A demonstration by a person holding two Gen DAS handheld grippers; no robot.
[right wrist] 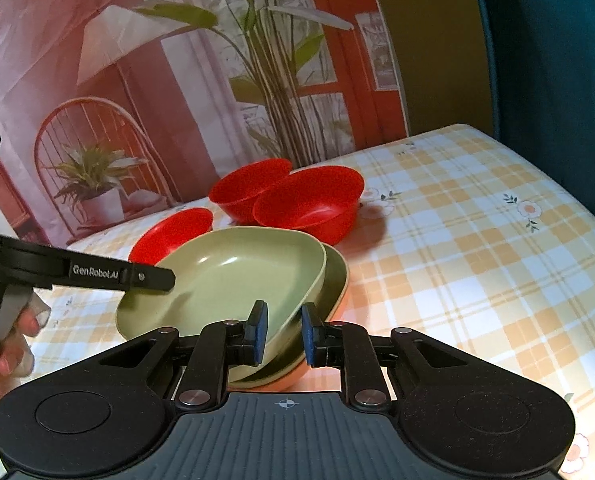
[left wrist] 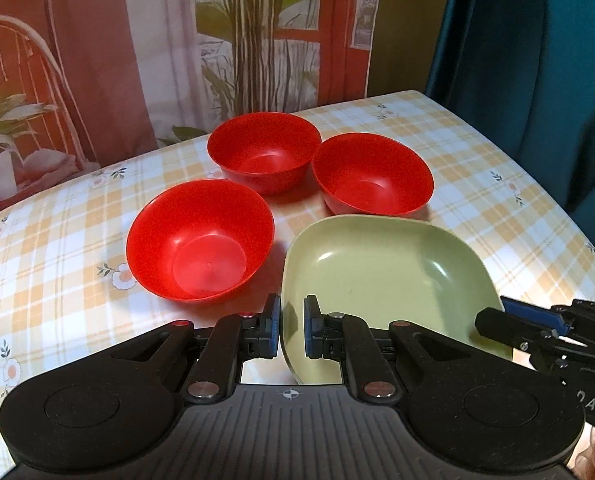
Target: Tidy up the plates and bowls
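Observation:
A pale green square plate (left wrist: 385, 272) (right wrist: 237, 276) hangs tilted between both grippers. My left gripper (left wrist: 292, 328) is shut on its near left rim, one pad inside and one outside. My right gripper (right wrist: 283, 332) pinches the near right rim in the same way, and its tip (left wrist: 497, 316) shows at the right edge of the left wrist view. Directly under the held plate lies a second green plate (right wrist: 337, 276) with an orange one (right wrist: 297, 376) beneath it. Three red bowls (left wrist: 201, 240) (left wrist: 263, 156) (left wrist: 373, 176) stand on the table behind.
The table wears a yellow checked cloth (left wrist: 497, 208) with flowers. A printed backdrop hangs behind it and a dark teal curtain (left wrist: 537, 80) is at the right. A person's hand (right wrist: 5, 344) holds the left gripper's handle.

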